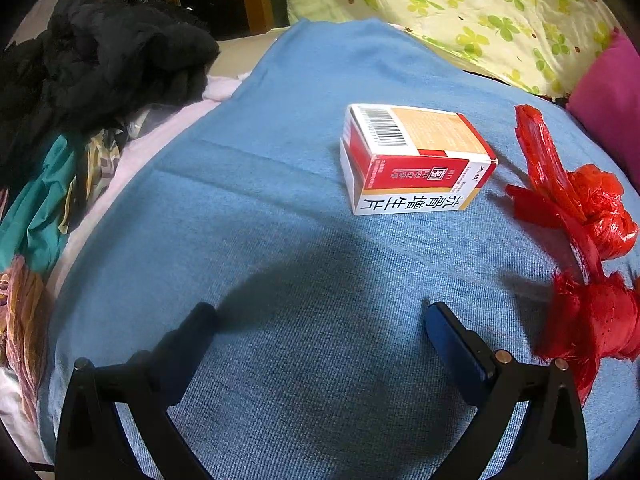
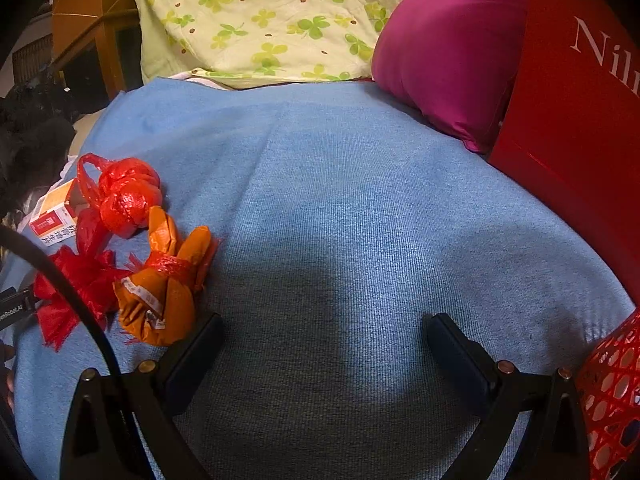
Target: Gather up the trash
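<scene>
Between both pairs of spread, empty jaws lies only blue cloth (image 1: 280,208), backed by a clover-print quilt (image 2: 260,20) and pink pillow (image 2: 448,48). Ahead of the left gripper (image 1: 320,312) sits a red-and-white medicine box (image 1: 412,156), knotted red plastic bags (image 1: 592,240) just right. Left of the right gripper (image 2: 324,324) lies an orange wrapper bundle (image 2: 168,288).

My left gripper (image 1: 320,312) hangs over the blue cloth (image 1: 280,200), its fingers (image 1: 452,336) spread wide with nothing between them. Ahead of me a red and white box (image 1: 412,158) lies flat on the cloth. Knotted red plastic bags (image 1: 592,240) sit just to its right. Dark clothes (image 1: 100,68) are piled on my far left, and a clover-print quilt (image 1: 480,12) lies beyond.
</scene>
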`<action>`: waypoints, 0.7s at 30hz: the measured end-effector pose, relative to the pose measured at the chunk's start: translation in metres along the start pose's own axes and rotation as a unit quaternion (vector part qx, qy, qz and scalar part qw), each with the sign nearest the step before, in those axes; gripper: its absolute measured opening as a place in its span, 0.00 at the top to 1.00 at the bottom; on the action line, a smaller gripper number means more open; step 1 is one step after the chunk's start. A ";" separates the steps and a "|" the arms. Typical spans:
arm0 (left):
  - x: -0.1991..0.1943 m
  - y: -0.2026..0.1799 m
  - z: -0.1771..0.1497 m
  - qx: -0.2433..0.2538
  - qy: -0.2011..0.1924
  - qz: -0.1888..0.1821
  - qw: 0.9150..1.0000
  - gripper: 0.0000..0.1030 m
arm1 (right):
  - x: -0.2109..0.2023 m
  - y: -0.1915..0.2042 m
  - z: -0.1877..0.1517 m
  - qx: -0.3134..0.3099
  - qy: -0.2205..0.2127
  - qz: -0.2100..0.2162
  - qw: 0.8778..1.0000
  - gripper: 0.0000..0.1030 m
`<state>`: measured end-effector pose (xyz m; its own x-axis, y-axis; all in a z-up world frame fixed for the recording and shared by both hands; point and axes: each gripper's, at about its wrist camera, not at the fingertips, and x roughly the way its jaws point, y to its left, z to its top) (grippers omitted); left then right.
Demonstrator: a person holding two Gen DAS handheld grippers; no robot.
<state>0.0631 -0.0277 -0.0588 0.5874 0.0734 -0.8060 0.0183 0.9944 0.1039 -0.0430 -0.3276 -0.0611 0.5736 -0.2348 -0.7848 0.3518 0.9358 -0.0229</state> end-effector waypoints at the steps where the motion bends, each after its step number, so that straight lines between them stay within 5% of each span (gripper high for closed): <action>1: 0.000 0.000 0.000 -0.002 0.001 0.001 1.000 0.00 | 0.000 0.000 0.000 0.000 0.000 0.000 1.000 0.00; 21: -0.002 0.002 -0.003 -0.017 0.006 0.008 1.000 0.00 | 0.000 0.000 0.000 0.000 0.000 0.001 1.000 0.00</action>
<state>0.0598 -0.0255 -0.0583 0.5770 0.0901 -0.8117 -0.0194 0.9951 0.0967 -0.0432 -0.3275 -0.0608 0.5739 -0.2338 -0.7848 0.3516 0.9359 -0.0217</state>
